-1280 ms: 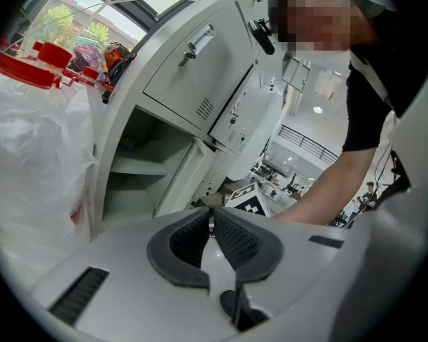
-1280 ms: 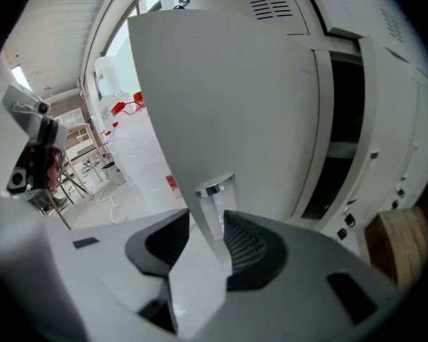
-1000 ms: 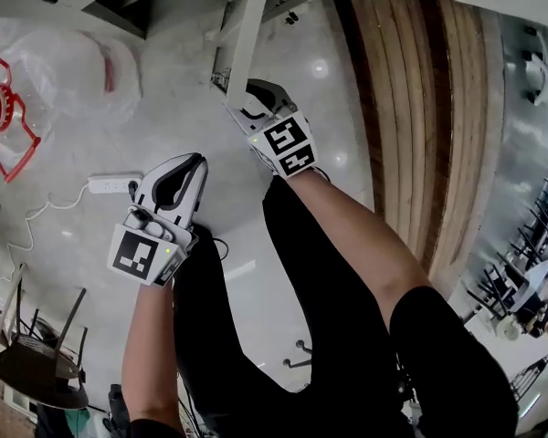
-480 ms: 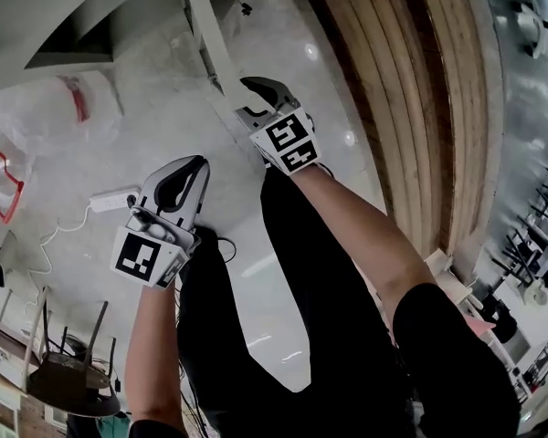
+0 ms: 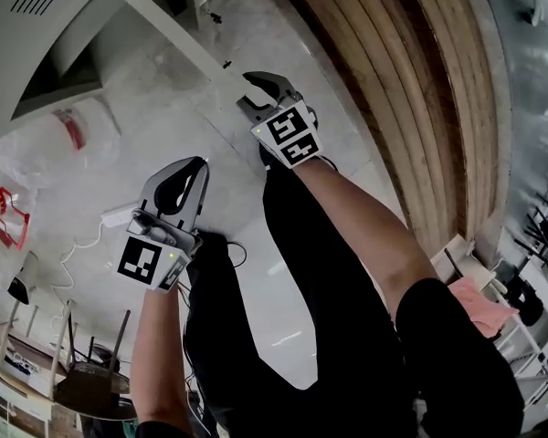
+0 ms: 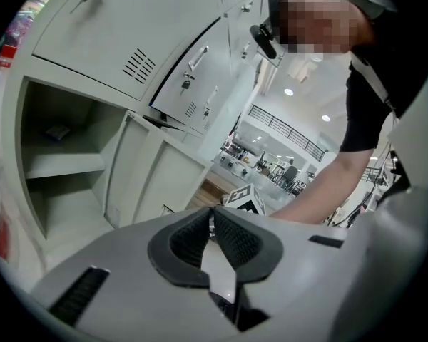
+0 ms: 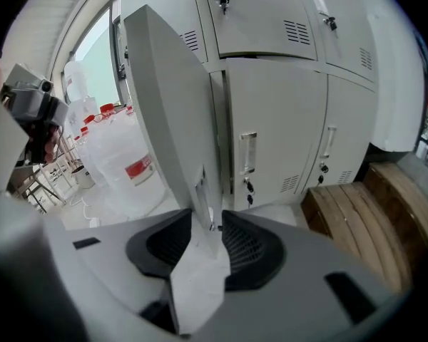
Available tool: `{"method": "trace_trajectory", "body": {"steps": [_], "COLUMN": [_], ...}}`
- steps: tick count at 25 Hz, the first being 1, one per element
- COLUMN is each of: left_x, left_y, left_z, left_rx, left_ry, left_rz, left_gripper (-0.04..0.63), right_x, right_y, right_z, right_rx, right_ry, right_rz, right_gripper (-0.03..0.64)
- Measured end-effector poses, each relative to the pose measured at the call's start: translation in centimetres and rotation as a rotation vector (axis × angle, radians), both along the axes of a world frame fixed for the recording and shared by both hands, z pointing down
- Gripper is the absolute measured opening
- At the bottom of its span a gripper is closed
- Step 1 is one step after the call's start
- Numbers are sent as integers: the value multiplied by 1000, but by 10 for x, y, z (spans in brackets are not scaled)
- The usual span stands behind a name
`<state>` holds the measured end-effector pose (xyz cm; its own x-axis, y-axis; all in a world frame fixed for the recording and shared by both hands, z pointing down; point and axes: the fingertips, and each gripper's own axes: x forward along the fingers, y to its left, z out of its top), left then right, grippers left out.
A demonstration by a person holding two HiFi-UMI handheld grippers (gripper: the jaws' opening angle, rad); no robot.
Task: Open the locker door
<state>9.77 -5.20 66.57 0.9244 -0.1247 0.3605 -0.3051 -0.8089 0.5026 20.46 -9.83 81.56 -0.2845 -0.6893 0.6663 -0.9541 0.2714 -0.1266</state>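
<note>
The right tongs [image 7: 207, 223], jaws just closing, pinched the free edge of the locker door [image 7: 167, 98], which stood well ajar, evidently to draw it open; the left tongs [image 6: 212, 223] hung closed, empty, aside.

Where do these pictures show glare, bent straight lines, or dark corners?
Head view: glare streaks lie on the glossy floor; the wooden boards curve. Right gripper view: the locker door is sharp, the lockers behind it bow outward. Left gripper view: the corners are black.
</note>
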Motion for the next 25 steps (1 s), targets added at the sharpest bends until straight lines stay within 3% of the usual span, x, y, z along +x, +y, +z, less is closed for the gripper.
{"method": "trace_trajectory", "body": {"steps": [16,25], "left_x": [46,61], "left_y": [-7,-11], "left_z": [-4,-12], "left_rx": [-6,-5], "left_ry": [-32,-45], "left_rz": [11,12], "left_gripper": [20,20], "right_x": [65,99], "right_y": [-15,-31], "right_z": [1,0], "right_rx": [15,13], "right_ry": [27,27], "right_rz": [7,63], "right_gripper": [130,122]}}
